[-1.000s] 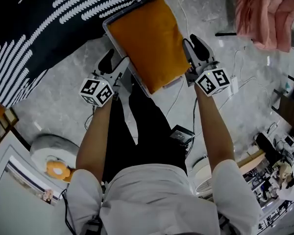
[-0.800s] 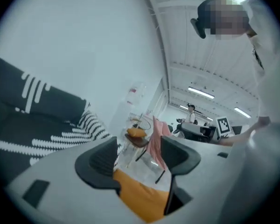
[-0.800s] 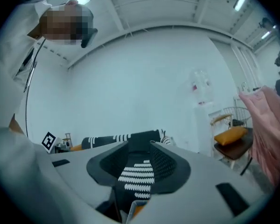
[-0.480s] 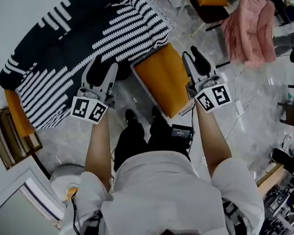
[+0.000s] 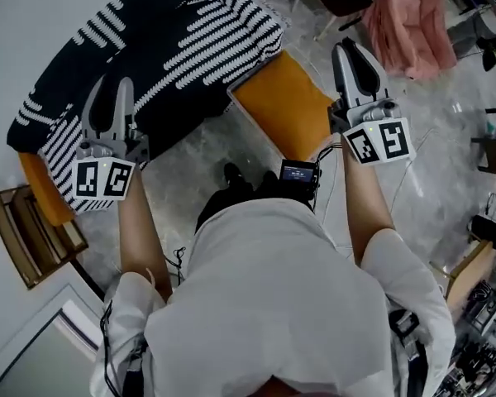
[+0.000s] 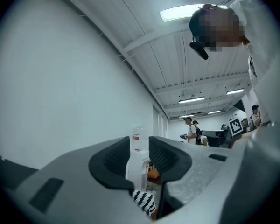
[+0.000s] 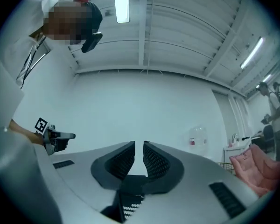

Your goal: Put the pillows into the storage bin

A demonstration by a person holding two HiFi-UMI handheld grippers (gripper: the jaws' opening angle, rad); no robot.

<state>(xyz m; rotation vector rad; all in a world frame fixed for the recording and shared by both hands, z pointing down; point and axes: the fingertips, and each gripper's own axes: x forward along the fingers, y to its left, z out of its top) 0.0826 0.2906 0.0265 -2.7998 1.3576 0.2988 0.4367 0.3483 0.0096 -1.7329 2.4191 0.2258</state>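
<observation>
Seen from above, a person in a white shirt holds both arms out, one gripper in each hand, both raised well above the floor. The left gripper (image 5: 113, 91) has its jaws drawn in to a narrow gap. They have just been closing, and nothing sits between them. Its own view looks out level across a white room. The right gripper (image 5: 355, 52) shows only a thin slit between its dark ribbed pads. Its jaws have also just been closing, and they too are empty, facing a bare white wall.

The orange pillow (image 5: 285, 110) lies in the storage bin (image 5: 250, 125) on the floor, below and between the two grippers. It is closer to the right gripper, on its inner side, and touches neither. A black-and-white striped sofa cover (image 5: 165, 48) spreads beneath and ahead of the left gripper. A second orange cushion (image 5: 40, 187) peeks out at the cover's end, beyond the left gripper's outer side. A pink cloth (image 5: 409, 19) hangs ahead of the right gripper.
</observation>
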